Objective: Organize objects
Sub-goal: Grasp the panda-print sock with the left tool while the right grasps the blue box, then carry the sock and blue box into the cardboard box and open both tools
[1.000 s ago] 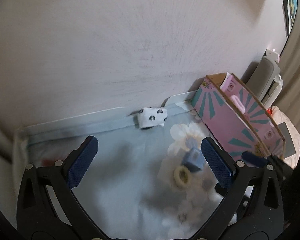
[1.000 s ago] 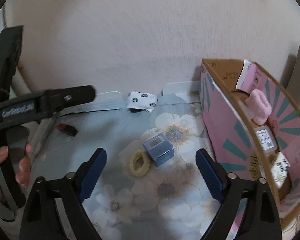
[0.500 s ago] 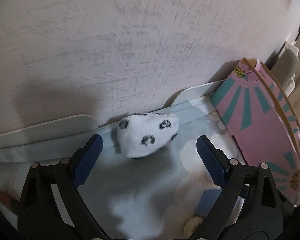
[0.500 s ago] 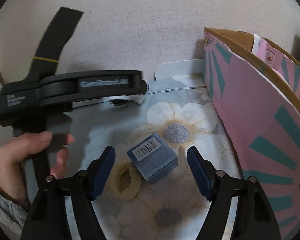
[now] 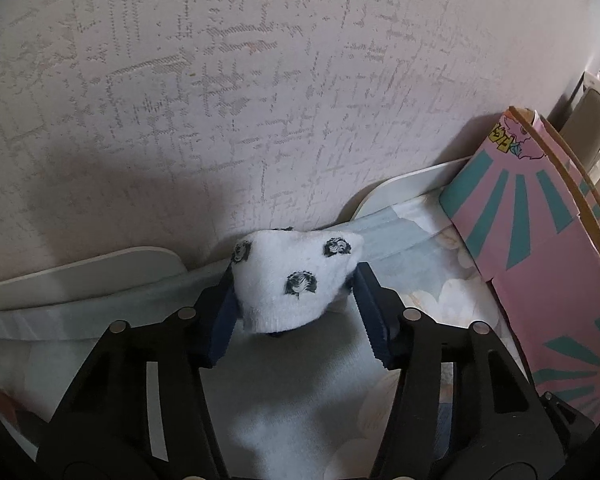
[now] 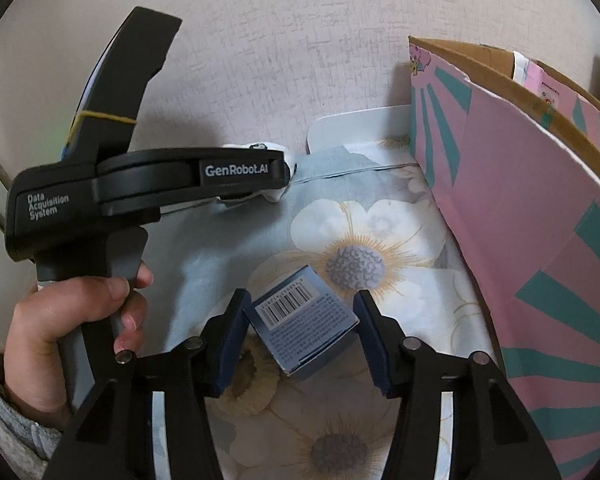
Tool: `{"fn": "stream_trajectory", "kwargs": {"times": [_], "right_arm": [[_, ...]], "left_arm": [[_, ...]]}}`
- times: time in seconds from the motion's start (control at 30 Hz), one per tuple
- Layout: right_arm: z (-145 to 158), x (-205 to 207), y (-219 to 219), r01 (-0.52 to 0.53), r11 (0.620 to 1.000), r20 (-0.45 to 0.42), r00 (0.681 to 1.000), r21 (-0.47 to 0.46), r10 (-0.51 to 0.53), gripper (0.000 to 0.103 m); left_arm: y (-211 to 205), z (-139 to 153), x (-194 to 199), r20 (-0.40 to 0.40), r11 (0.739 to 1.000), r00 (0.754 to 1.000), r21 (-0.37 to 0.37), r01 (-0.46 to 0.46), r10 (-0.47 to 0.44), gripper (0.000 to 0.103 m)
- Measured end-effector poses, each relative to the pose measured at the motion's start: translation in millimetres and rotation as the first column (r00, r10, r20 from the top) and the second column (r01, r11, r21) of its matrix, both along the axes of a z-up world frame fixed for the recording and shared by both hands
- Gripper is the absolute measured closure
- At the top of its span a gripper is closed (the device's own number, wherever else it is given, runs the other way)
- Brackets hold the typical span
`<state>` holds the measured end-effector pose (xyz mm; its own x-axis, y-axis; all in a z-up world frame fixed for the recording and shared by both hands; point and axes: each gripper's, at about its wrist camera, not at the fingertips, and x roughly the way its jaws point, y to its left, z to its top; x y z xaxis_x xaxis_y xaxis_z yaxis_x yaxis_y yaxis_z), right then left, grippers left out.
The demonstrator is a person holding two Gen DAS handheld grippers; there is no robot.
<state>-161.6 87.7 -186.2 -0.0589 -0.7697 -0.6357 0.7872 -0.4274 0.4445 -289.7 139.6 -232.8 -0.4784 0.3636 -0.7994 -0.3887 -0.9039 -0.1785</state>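
Left tongs [image 5: 294, 304] pinch my white paw-print sock [image 5: 294, 278] by the wall; right tongs [image 6: 300, 338] bracket, perhaps grip, the small blue barcoded box [image 6: 304, 322]. Next I'd lift both into the pink-and-teal cardboard box [image 6: 540, 240].
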Motion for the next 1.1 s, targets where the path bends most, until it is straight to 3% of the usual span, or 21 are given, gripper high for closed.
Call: {"fn": "stream_trajectory", "kwargs": {"times": [0.3,0.53,0.8,1.1], "right_arm": [[21,-16,12,0.017,1.0,-0.006,1.0,-0.02,-0.017,0.054],[68,-23,28,0.008,0.999,-0.043,0.999,-0.051,-0.011,0.054],[131,-20,42,-0.078,0.993,-0.122,0.99,-0.094,0.067,0.054],[177,-6,60,-0.195,0.972,-0.183,0.968,-0.127,0.171,0.054]], "left_arm": [[-4,25,14,-0.027,1.0,1.0,0.028,0.006,-0.006,0.052],[-30,79,34,-0.077,0.999,0.997,0.046,-0.01,0.014,0.052],[-67,152,86,-0.142,0.995,0.986,0.056,-0.077,0.085,0.052],[-107,196,155,-0.199,0.978,0.958,0.008,-0.209,0.207,0.052]]}}
